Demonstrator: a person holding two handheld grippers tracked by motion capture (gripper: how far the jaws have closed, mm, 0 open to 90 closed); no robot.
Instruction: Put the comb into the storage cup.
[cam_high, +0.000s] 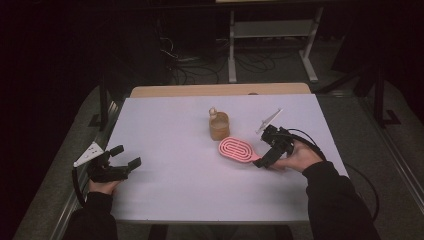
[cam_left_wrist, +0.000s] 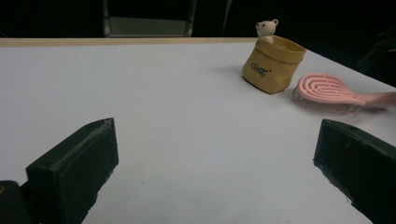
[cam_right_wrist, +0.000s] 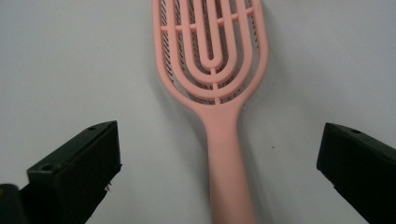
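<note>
Brush handle between the two black jaws of the right claw (cam_right_wrist: 219, 186), in the right gripper view: jaws spread wide, one at each side, neither touching the handle. Pink hairbrush (cam_right_wrist: 215, 93) lies flat on the white desk (cam_right_wrist: 70, 60), handle toward the camera, slotted oval head pointing away. Claw released, nothing gripped.

High view: right claw (cam_high: 262, 161) at the desk's right side, tilted down over the handle end of the hairbrush (cam_high: 236, 149); person's right hand (cam_high: 299, 156) behind it, dark sleeve, cable trailing off to the right. Brush head points left and away, toward the desk's middle.

Left claw (cam_high: 126, 159) near the left front edge, well apart from the brush, jaws parted and empty, left hand (cam_high: 102, 185) holding it low over the desk (cam_high: 175, 190).

Farther on, just beyond the brush head: small tan pouch (cam_high: 219, 126), upright, with a little bear figure (cam_high: 213, 113) sticking out of its top. Left gripper view shows the pouch (cam_left_wrist: 272, 65) and bear (cam_left_wrist: 266, 29) just beside the brush head (cam_left_wrist: 322, 91); whether they touch, cannot tell.

Beyond the desk's far edge: dark floor with cables (cam_high: 200, 65) and a pale metal frame (cam_high: 272, 30)
</note>
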